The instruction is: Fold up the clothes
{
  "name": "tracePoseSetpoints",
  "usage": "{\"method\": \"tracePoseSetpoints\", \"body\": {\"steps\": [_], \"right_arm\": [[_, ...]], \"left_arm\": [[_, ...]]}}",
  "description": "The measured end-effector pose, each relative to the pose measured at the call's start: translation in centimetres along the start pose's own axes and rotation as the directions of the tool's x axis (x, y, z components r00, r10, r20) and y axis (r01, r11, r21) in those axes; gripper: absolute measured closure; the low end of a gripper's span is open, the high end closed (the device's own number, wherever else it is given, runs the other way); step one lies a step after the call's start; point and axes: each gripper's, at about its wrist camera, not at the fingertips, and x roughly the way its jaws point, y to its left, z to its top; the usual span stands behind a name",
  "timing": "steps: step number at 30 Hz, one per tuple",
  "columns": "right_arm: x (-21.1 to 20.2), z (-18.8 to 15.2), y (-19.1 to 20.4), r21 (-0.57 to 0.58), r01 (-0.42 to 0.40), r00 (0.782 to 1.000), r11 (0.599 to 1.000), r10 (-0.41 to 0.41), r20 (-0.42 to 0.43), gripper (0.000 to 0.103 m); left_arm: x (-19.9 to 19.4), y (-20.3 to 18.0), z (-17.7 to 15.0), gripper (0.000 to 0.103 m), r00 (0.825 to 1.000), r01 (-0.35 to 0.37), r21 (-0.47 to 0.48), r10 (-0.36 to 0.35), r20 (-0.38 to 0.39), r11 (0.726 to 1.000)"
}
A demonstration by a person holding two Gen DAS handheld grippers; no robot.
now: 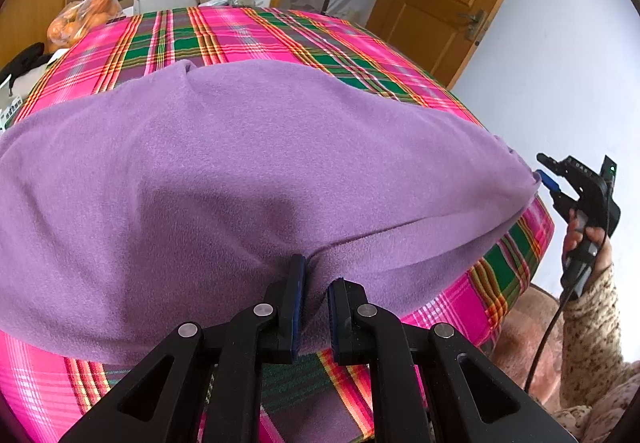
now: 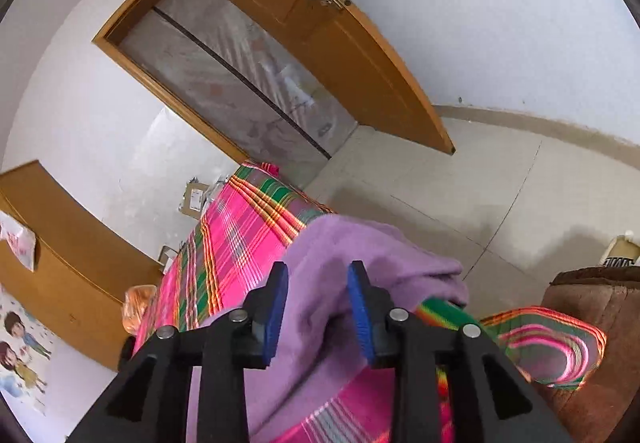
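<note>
The near edge of the purple cloth runs behind the left claw, so where its hem ends there is hidden. Its left end is cut off by the frame in the left wrist view. The right wrist view is blurred low down, and the cloth's far layers cannot be counted there.

The cloth lies on the plaid-covered surface, long axis running left to right across it, with its right end reaching the surface's right edge. It is a soft, fleecy lilac fabric, plain, with broad shallow wrinkles and a raised ridge running from the left claw toward the right end.

The left claw is clenched on a pinch of the cloth's near edge, the fabric squeezed between its blue pads. The right claw is released, its blue pads wide apart with the cloth's bunched end between them but not gripped. In the left wrist view the right claw sits just off the cloth's right end, held by a hand in a speckled sleeve
</note>
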Motion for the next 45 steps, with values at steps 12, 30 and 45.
{"method": "tracePoseSetpoints", "body": {"steps": [12, 30, 45], "right_arm": [[2.4, 1.3, 1.1, -0.054, 0.09, 0.993, 0.994, -0.094, -0.065, 0.102], [-0.9, -0.6, -0.7, 0.012, 0.008, 0.991, 1.0, -0.006, -0.137, 0.07], [3.1, 0.3, 0.0, 0.066, -0.011, 0.98, 0.998, 0.024, -0.2, 0.07]], "left_arm": [[0.0, 0.0, 0.1, 0.093, 1.0, -0.002, -0.015, 0.002, 0.004, 1.0], [-0.8, 0.4, 0.6, 0.094, 0.999, 0.024, -0.051, -0.022, 0.041, 0.998], [-0.7, 0.7, 0.7, 0.094, 0.999, 0.034, -0.07, -0.031, 0.042, 0.997]]}}
